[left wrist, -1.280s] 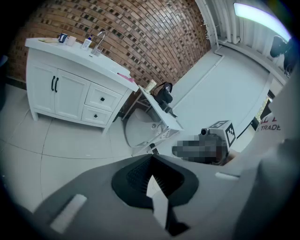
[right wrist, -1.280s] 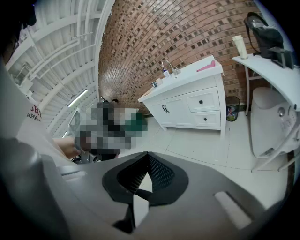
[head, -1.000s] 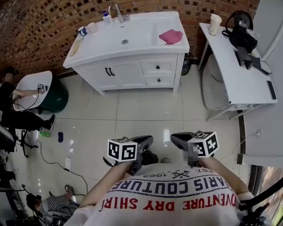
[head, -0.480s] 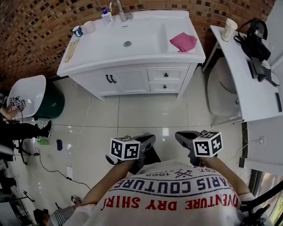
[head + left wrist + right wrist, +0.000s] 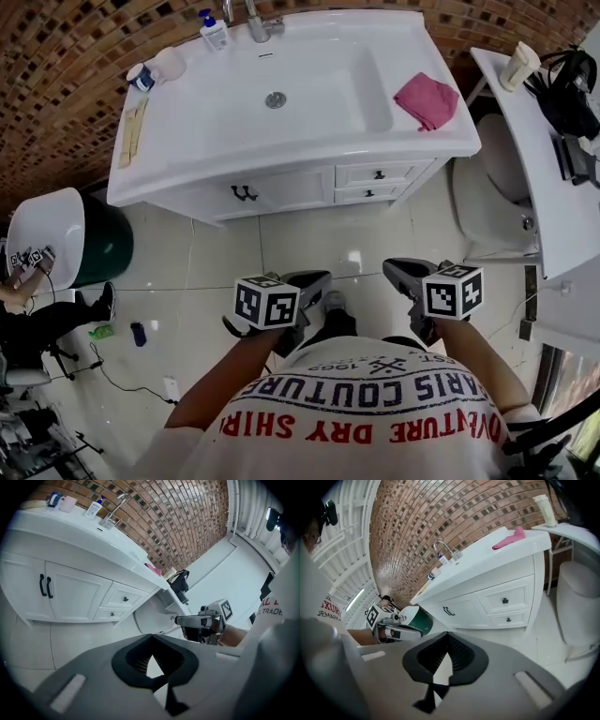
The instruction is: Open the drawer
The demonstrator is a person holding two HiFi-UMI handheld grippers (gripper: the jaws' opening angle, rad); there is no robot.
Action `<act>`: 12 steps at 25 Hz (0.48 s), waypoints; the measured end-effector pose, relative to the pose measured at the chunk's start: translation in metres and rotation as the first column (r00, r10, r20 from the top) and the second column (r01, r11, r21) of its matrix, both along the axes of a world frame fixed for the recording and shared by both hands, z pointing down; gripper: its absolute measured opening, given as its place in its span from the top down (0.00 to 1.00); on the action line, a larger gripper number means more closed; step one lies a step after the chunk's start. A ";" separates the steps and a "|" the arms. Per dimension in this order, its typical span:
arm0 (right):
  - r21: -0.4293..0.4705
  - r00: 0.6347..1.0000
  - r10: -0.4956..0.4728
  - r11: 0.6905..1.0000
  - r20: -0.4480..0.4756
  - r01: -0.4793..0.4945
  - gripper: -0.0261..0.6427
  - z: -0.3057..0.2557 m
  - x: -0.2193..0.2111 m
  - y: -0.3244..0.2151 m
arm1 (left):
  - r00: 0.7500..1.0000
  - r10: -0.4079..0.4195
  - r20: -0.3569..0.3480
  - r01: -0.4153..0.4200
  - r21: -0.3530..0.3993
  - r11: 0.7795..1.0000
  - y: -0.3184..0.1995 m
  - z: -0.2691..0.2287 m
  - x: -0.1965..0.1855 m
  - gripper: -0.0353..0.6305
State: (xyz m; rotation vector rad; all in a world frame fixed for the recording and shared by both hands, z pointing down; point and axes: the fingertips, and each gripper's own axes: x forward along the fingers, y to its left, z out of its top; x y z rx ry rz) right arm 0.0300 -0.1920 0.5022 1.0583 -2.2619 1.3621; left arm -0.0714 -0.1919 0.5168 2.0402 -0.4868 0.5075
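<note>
A white vanity [image 5: 169, 178] stands ahead, across a stretch of tiled floor. Two small drawers sit on its right side, the upper drawer [image 5: 380, 174] above the lower drawer [image 5: 368, 194], each with a dark knob and both closed. The same upper drawer [image 5: 505, 601] and lower drawer [image 5: 508, 619] also show in the right gripper view, and smaller in the left gripper view as the upper drawer [image 5: 125, 599]. My left gripper [image 5: 317, 279] and right gripper [image 5: 396, 269] are held side by side low in front of the person. Both are shut, hold nothing, and are well short of the vanity.
A pink cloth [image 5: 427, 98] lies on the vanity top beside the sink basin [image 5: 275, 98]. The cabinet doors [image 5: 244, 193] are closed. A white side table [image 5: 553, 187] with a cup [image 5: 520, 64] and a white bin [image 5: 497, 202] stand right. A green bin [image 5: 98, 248] stands left.
The vanity has grown larger and slid down in the head view as the person and both grippers moved toward it. Both grippers stay shut and side by side.
</note>
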 end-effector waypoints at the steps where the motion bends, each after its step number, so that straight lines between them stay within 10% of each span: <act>1: -0.003 1.000 0.008 1.000 -0.005 -0.008 0.95 0.001 -0.002 -0.008 | 1.000 0.006 0.000 -0.006 -0.003 1.000 -0.009 0.001 -0.004 0.97; 12: -0.010 0.999 0.006 1.000 -0.048 -0.007 0.93 0.022 -0.004 -0.054 | 1.000 -0.017 -0.024 0.016 -0.035 0.999 -0.063 0.019 -0.007 0.97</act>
